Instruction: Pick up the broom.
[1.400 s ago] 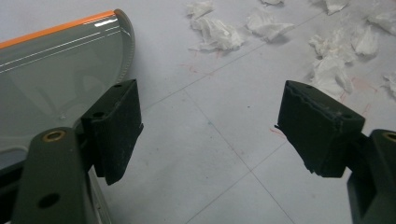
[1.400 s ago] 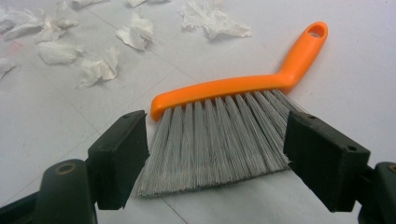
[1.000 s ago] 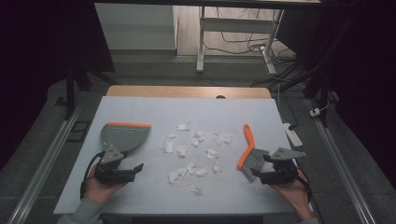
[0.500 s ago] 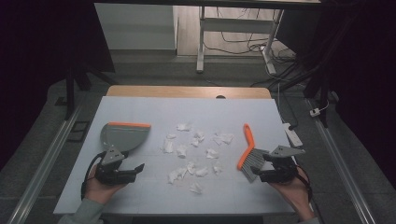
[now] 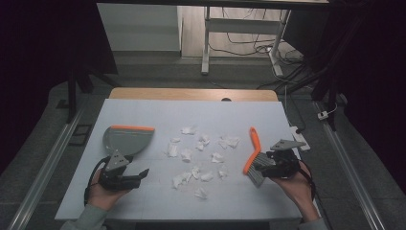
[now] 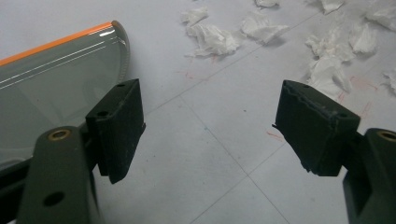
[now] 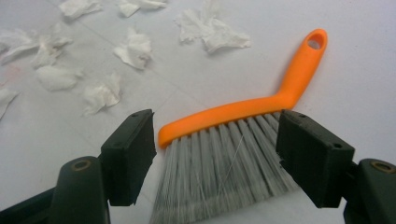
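Note:
An orange-handled brush with grey bristles lies on the white table at the right. My right gripper is at the brush's near end. Its jaws stand on either side of the bristle head and have just been closing a little. The pads are not clearly pressing on it. A grey dustpan with an orange lip lies at the left. My left gripper is just in front of it, jaws wide apart and with nothing between them. The dustpan shows beside the left jaw. Several crumpled tissue scraps lie between brush and dustpan.
The white table top ends in a wooden strip at the far edge. Metal rails run along the floor on both sides. More tissue scraps lie beyond the brush, and others beyond the left jaws.
My right hand and gripper have risen and shifted slightly at the brush's bristle end. The left hand, the dustpan and the tissue scraps have stayed in place.

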`<state>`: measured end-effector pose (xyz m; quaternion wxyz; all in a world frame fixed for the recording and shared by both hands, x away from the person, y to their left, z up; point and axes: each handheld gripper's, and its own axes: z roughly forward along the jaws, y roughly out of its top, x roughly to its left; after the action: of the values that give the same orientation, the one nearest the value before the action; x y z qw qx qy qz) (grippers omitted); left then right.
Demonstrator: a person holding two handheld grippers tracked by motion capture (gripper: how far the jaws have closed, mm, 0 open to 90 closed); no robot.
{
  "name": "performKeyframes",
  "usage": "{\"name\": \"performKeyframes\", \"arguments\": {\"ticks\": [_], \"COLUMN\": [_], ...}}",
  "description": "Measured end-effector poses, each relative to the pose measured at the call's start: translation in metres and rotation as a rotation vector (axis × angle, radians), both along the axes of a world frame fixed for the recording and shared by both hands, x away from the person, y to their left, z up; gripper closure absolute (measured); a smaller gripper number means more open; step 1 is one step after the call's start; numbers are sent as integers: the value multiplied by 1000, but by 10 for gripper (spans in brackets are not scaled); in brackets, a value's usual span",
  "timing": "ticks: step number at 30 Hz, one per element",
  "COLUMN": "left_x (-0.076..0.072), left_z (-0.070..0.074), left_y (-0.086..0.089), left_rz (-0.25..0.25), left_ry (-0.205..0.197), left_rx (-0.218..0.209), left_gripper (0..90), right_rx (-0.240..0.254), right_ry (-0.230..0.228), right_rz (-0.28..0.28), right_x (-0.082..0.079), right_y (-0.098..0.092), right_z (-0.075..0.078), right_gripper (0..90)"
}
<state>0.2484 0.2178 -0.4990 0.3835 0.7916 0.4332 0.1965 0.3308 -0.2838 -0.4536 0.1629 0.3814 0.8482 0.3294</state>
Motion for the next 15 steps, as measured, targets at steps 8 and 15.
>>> {"name": "performKeyframes", "arguments": {"ticks": [8, 15], "left_x": [1, 0], "left_z": [1, 1], "left_y": [2, 2], "left_rz": [-4, -26], "left_ry": [-12, -19], "left_rx": [-4, -3], "left_gripper": [248, 247], "right_rx": [-71, -121], "right_ry": [79, 193], "right_rz": [-69, -165], "right_x": [36, 72], "right_y": [12, 18], "right_z": [14, 19], "right_gripper": [287, 302]}}
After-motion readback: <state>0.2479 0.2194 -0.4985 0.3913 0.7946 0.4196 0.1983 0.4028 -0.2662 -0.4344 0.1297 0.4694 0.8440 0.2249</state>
